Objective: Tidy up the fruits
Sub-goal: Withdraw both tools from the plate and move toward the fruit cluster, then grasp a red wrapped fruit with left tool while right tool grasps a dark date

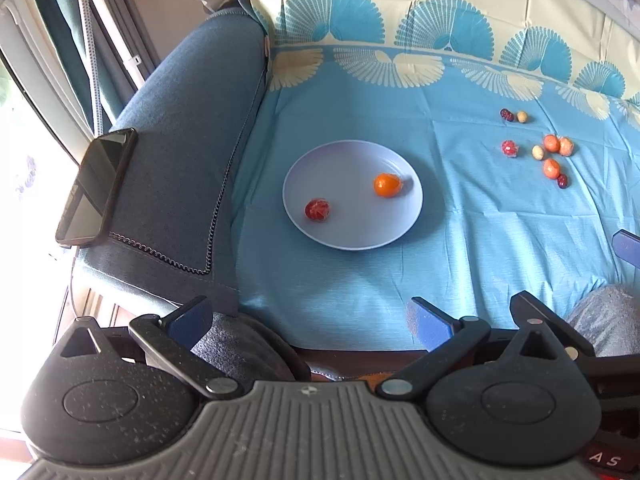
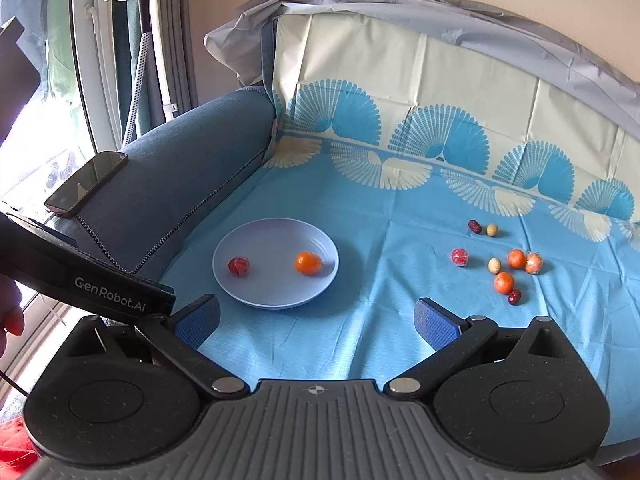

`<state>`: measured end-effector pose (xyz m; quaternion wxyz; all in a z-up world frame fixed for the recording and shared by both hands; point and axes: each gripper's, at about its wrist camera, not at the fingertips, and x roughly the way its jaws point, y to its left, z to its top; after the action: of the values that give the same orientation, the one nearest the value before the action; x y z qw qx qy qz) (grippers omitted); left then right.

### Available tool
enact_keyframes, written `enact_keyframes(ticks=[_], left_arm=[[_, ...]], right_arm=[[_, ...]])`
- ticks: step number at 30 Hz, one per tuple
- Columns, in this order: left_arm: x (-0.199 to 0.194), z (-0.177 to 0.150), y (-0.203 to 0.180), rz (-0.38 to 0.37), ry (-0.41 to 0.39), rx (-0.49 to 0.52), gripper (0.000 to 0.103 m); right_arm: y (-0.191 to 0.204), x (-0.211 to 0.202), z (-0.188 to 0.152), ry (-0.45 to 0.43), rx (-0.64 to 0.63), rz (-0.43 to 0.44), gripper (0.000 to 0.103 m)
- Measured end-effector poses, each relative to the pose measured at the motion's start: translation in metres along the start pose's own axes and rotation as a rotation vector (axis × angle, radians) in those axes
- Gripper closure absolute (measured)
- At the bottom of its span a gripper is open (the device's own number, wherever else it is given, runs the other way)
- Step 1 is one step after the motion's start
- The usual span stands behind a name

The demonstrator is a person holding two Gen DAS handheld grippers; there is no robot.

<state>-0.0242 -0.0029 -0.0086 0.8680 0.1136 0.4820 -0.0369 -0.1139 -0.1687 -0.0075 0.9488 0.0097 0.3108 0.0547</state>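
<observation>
Both grippers idle, nothing held. Left gripper (image 1: pixel 308 320) hangs over the near edge of the blue tablecloth (image 1: pixel 360 280), blue pads spread wide, empty gap. Right gripper (image 2: pixel 316 320) likewise: pads wide apart, nothing between them, low over the cloth just short of the plate.

Landmark: pale blue plate (image 2: pixel 256 300) on the cloth, near the sofa armrest (image 2: pixel 192 152). On the plate: one red wrapped fruit (image 2: pixel 239 266) on its left side, one orange fruit (image 2: pixel 308 263) right of centre. The two are apart, not touching.

Remaining fruit sits loose on the cloth, well right of the plate: red wrapped fruit (image 2: pixel 460 257) closest to it, then a pale small fruit (image 2: pixel 494 265), three orange fruits (image 2: pixel 516 258) clustered further right, a dark red date-like fruit (image 2: pixel 514 297) touching the nearest orange one. Behind that group, another dark fruit (image 2: pixel 474 226) just beside a pale one (image 2: pixel 491 230).

Phone (image 2: pixel 86 182) lies flat on the armrest, left of the plate.
</observation>
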Motion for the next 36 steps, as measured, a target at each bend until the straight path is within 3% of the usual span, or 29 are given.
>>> enact_keyframes(ticks=[10, 17, 26, 36], left_arm=[[0.019, 0.015, -0.013, -0.012, 0.053, 0.012, 0.0], [0.039, 0.032, -0.037, -0.015, 0.087, 0.042, 0.0], [0.084, 0.081, -0.096, -0.051, 0.112, 0.115, 0.0], [0.168, 0.164, -0.195, -0.098, 0.038, 0.212, 0.0]], right_arm=[[-0.028, 0.017, -0.004, 0.019, 0.069, -0.024, 0.001], [-0.076, 0.041, -0.017, 0.038, 0.18, -0.133, 0.001], [-0.164, 0.089, -0.036, 0.062, 0.378, -0.31, 0.001], [-0.253, 0.198, -0.049, 0.056, 0.406, -0.481, 0.001]])
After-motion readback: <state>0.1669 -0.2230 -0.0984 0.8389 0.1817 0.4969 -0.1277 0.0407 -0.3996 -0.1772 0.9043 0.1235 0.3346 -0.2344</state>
